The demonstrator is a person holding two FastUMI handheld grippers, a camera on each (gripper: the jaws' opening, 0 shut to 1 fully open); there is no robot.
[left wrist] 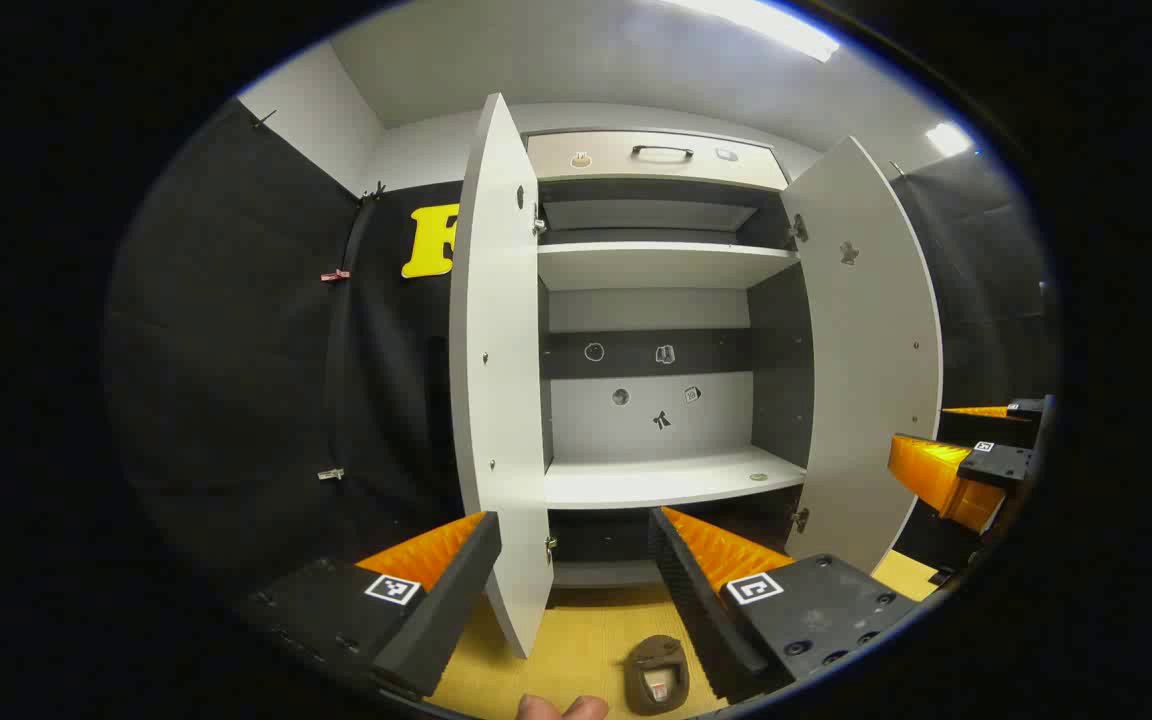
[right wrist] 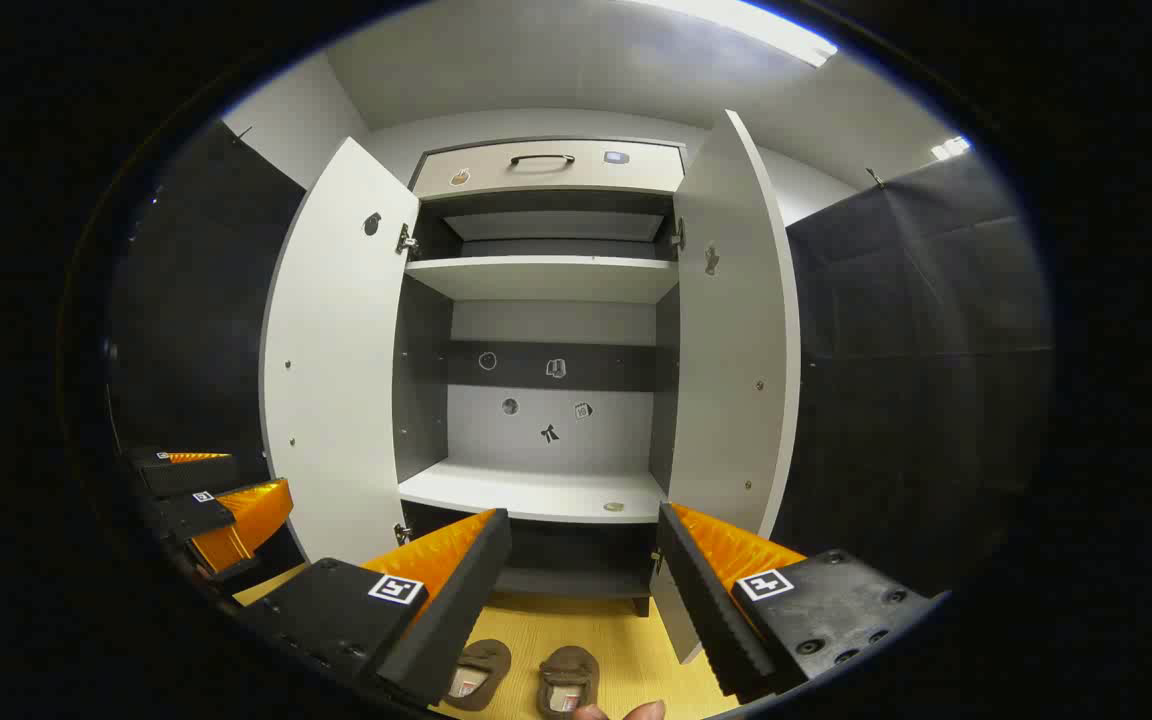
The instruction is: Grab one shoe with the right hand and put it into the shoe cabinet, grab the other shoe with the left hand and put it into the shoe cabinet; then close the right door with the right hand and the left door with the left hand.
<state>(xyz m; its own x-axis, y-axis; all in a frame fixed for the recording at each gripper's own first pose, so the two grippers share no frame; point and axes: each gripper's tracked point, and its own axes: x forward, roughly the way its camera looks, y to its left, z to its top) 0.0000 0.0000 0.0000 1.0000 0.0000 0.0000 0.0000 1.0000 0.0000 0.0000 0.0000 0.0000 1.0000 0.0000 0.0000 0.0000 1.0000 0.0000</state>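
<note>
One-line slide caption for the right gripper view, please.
Open right gripper faces the shoe cabinet, both doors open, two shoes on the floor below.

Yellow floor (right wrist: 616, 625), ceiling light (right wrist: 736, 25)

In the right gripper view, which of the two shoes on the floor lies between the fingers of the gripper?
The right-hand shoe lies in the gap between the fingers of the right gripper. The left-hand shoe is partly hidden behind that gripper's left finger.
</note>
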